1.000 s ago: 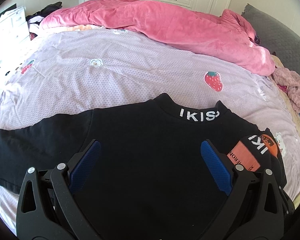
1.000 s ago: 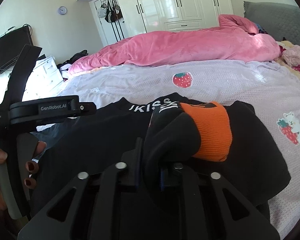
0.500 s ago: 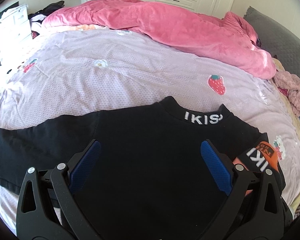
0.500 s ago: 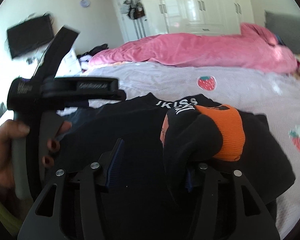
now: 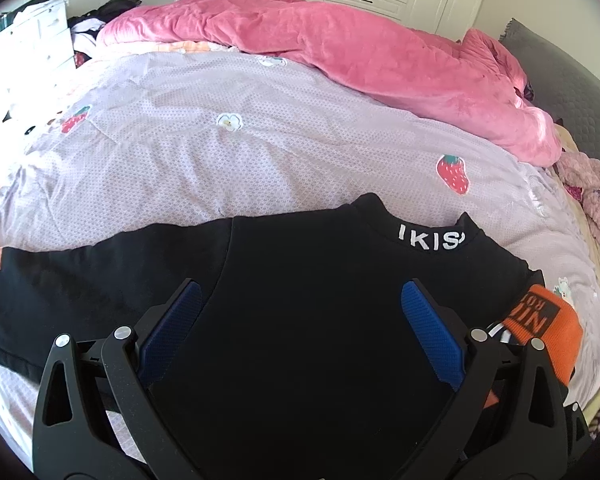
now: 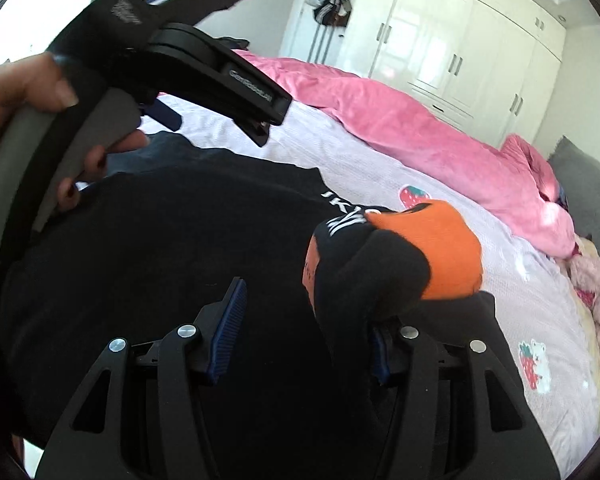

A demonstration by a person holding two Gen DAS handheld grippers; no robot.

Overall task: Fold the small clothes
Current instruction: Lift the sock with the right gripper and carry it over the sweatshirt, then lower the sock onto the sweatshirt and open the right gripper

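Left view: a black top [image 5: 300, 320] lies flat on the lilac sheet [image 5: 260, 140], collar reading "IKIS"; pink duvet [image 5: 360, 52] behind. Left gripper [image 5: 300, 332] gapes empty above it.

Right view: right gripper [image 6: 304, 320], jaws just opened, sleeve [image 6: 380, 264] draped against 1 pad, unclamped.

Black top [image 5: 300, 320], white collar lettering, orange cuff [image 6: 452, 256]; lilac sheet [image 5: 260, 140], strawberry prints; pink duvet [image 5: 380, 52].
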